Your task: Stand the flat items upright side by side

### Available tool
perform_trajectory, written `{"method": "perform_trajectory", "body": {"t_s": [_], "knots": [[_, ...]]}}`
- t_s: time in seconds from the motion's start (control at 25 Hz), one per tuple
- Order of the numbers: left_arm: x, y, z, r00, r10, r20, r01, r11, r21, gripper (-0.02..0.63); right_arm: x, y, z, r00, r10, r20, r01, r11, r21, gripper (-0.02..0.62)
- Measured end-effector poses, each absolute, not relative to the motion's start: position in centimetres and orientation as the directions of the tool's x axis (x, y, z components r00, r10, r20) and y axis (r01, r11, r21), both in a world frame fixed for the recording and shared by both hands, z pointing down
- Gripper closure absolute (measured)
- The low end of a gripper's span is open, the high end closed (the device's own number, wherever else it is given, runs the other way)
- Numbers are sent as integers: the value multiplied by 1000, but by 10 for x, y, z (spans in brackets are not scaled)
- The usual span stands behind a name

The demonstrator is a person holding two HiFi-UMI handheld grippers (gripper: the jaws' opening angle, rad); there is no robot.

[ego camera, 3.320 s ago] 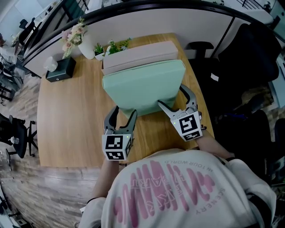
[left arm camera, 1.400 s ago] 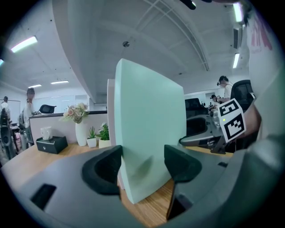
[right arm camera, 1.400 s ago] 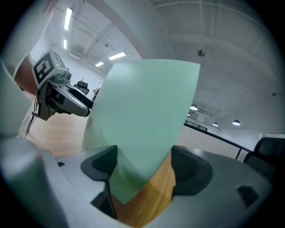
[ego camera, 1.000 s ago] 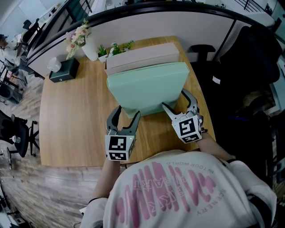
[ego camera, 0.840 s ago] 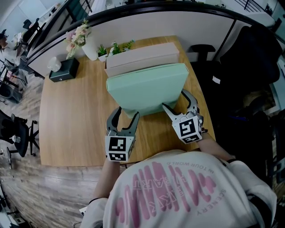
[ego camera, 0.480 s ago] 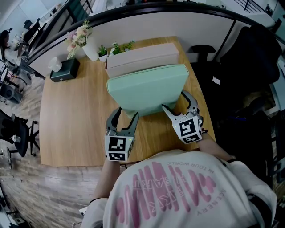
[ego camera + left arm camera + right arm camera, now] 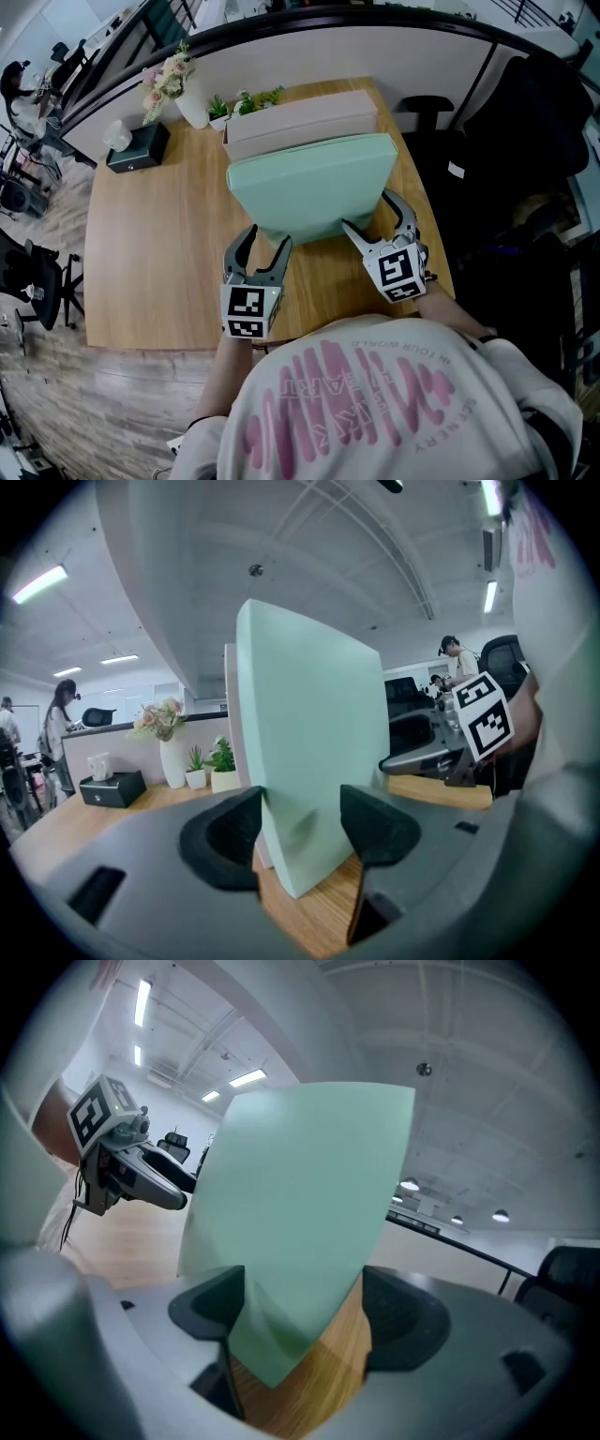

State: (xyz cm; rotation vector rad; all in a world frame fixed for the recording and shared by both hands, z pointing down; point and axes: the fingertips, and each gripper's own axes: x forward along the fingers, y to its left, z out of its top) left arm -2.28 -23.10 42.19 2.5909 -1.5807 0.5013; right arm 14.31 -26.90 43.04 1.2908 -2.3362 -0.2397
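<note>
Green cushion (image 7: 309, 192) upright on table (image 7: 150, 244), leaning toward 12 o'clock against pink cushion (image 7: 300, 120). Left gripper (image 7: 267, 237) at its 7 o'clock corner: jaws closing, both pads pressing cushion. Right gripper (image 7: 367, 212) at 5 o'clock corner: jaws wide, corner between them, one pad touching, other clear. Sweatshirt (image 7: 375, 403) print, upside down, partly legible: "YOUR WORLD".
</note>
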Motion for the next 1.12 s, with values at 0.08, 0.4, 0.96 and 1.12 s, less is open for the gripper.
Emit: {"method": "perform_trajectory", "body": {"t_s": [0.08,0.4,0.96,1.12], "knots": [[-24,-231,420,418,-856,305,-876,-469,-114,341,143,-269,430,-456,-836,304,-758,544,360,210],[-28,-226,422,424,-852,308,-876,-472,-101,341,149,-268,430,-433,-848,307,-784,522,336,198],[-52,-197,440,456,-843,284,-889,-444,109,459,174,-228,458,-344,-871,351,-937,340,-75,292],[-43,-174,440,445,-844,298,-895,-411,172,519,176,-207,462,-390,-850,353,-913,310,-264,437]]}}
